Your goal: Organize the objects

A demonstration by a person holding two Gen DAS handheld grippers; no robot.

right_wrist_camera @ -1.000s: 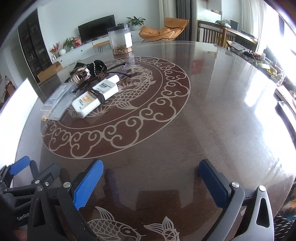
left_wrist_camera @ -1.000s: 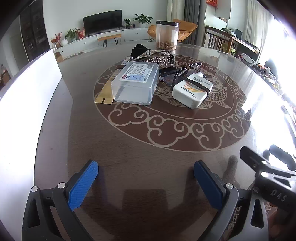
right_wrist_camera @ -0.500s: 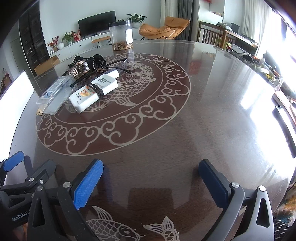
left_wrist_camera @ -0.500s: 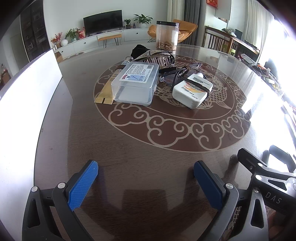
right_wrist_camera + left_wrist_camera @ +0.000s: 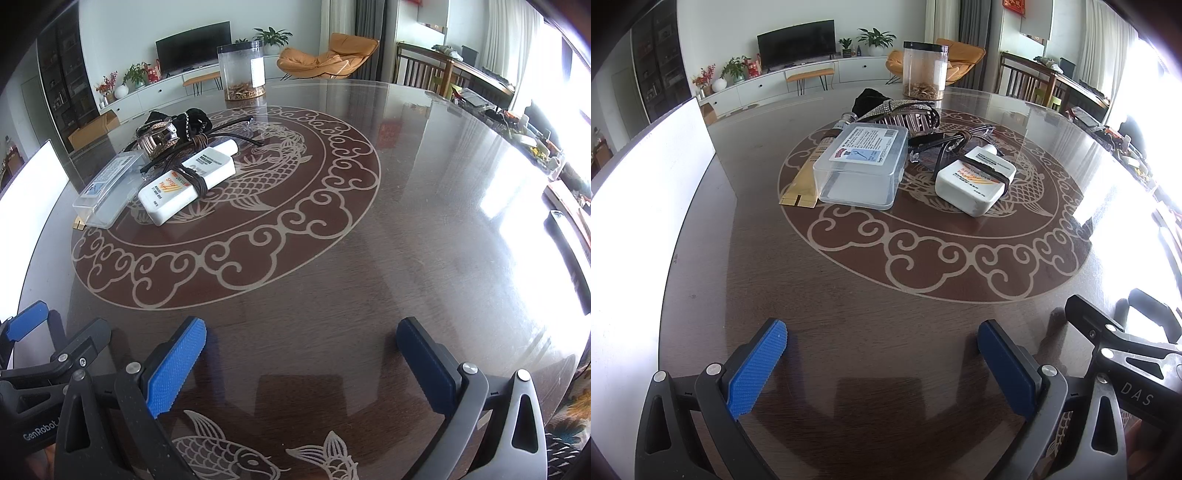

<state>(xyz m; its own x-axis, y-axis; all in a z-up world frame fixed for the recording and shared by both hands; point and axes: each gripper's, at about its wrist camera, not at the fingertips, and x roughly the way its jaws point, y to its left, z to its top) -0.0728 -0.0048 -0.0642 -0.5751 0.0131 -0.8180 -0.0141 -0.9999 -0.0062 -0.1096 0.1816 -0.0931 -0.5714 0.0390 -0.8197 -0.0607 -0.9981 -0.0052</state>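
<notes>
Both wrist views sit low, side by side — sharing the table [image 5: 849, 314].

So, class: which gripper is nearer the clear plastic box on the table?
Left. The left gripper faces the clear plastic box almost straight ahead; from the right gripper the box sits farther away, ahead to its left.

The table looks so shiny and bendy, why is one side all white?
In the right wrist view, window light glares off the glossy table at the right, washing it out. In the left wrist view, a white board at the left is overexposed. The fisheye lens curves the table's rim in both.
</notes>
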